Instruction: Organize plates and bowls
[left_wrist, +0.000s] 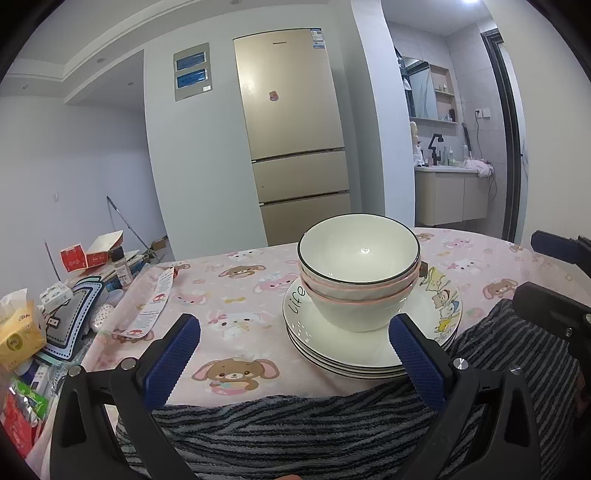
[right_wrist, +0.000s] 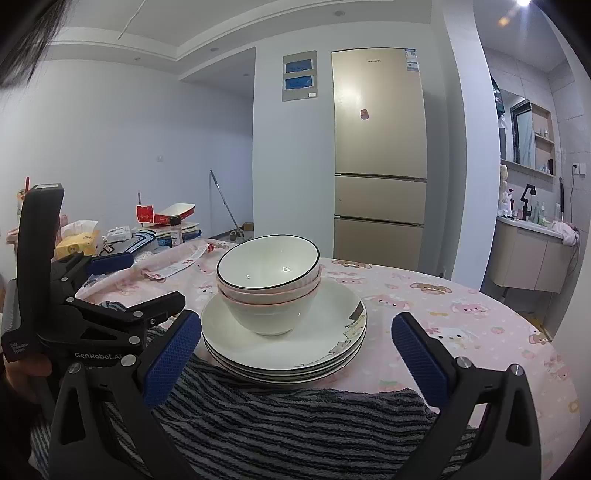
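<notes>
While I hover, surface: pink cartoon-print tablecloth (right_wrist: 461, 306), striped grey towel (right_wrist: 295, 424)
room: gold fridge (right_wrist: 380, 147)
stack: white nested bowls (right_wrist: 267, 284) upright, mouths up, on white round plates (right_wrist: 295, 332), table centre
my left tongs (left_wrist: 295, 354): wide apart, empty
my right tongs (right_wrist: 295, 354): wide apart, empty

A tall champagne-gold three-door refrigerator (left_wrist: 291, 125) stands against the pale white wall (right_wrist: 147, 122); a grey wall panel with two blue windows (left_wrist: 192, 72) hangs beside it; a round table under a pink cartoon-animal cloth (right_wrist: 461, 306) fills the foreground; to the right, a tiled bathroom with a cream vanity cabinet (left_wrist: 448, 197); recessed ceiling lights glow overhead.
</notes>
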